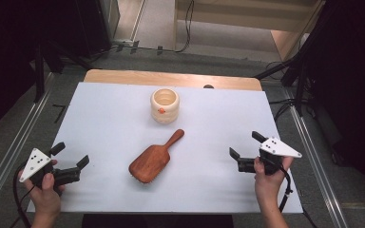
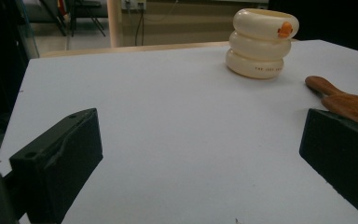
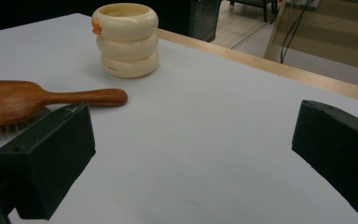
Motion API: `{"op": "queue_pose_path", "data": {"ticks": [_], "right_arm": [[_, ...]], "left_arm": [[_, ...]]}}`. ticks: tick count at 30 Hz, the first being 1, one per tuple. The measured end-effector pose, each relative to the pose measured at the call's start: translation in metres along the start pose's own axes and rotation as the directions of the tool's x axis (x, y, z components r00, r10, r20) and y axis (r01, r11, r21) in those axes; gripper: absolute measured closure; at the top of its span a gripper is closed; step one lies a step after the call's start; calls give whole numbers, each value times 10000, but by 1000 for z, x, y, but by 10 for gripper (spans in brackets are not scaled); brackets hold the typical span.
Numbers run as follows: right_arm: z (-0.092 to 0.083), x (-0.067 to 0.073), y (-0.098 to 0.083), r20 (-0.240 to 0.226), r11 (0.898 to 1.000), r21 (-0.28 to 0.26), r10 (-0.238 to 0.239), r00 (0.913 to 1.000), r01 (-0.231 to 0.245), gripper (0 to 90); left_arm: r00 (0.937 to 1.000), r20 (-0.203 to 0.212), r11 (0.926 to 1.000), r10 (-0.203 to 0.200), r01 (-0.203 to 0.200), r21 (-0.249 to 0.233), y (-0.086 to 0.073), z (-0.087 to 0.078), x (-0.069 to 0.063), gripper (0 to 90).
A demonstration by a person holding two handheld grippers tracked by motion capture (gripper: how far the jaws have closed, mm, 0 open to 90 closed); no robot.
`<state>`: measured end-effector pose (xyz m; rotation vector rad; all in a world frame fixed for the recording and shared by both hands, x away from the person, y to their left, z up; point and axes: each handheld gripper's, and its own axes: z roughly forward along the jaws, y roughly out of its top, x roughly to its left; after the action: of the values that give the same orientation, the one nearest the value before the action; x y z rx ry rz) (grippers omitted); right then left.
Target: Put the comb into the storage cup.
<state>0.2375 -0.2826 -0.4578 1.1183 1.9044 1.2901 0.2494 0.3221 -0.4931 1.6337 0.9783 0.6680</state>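
So far, nothing looked done yet. The left gripper (image 1: 71, 157) sat near the person's edge of the white table (image 1: 104, 118), and its jaws were spread wide with nothing between them. The right gripper (image 1: 245, 146) sat at the other side, and its jaws were spread wide and empty too.

The wooden hairbrush (image 1: 153, 159) lay flat, bristles down, between the two grippers and a little ahead of them. It touched neither one. Its handle pointed away from the grippers, toward the cream cup (image 1: 164, 105). From the left gripper view, the brush (image 2: 349, 103) was off by the right jaw. From the right gripper view, it (image 3: 32, 100) was off by the left jaw.

I think picking up the brush was the job, and all of it was left to do.

The cup stood upright, farther out than the brush and apart from it. It looked like three fat rings with a small orange bump (image 1: 161, 110) near the rim. It looked empty inside, as far as I could see.
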Motion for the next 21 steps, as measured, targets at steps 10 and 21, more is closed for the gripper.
{"op": "queue_pose_path", "data": {"ticks": [10,21], "right_arm": [[15,7,20,-318,9994,47,-340,9989,341,0],[30,11,41,-594,9980,230,-573,9966,588,0]], "left_arm": [[10000,-3,10000,48,-48,23,0,0,-1,0],[9999,-1,9999,163,-163,37,0,0,-1,0]]}}
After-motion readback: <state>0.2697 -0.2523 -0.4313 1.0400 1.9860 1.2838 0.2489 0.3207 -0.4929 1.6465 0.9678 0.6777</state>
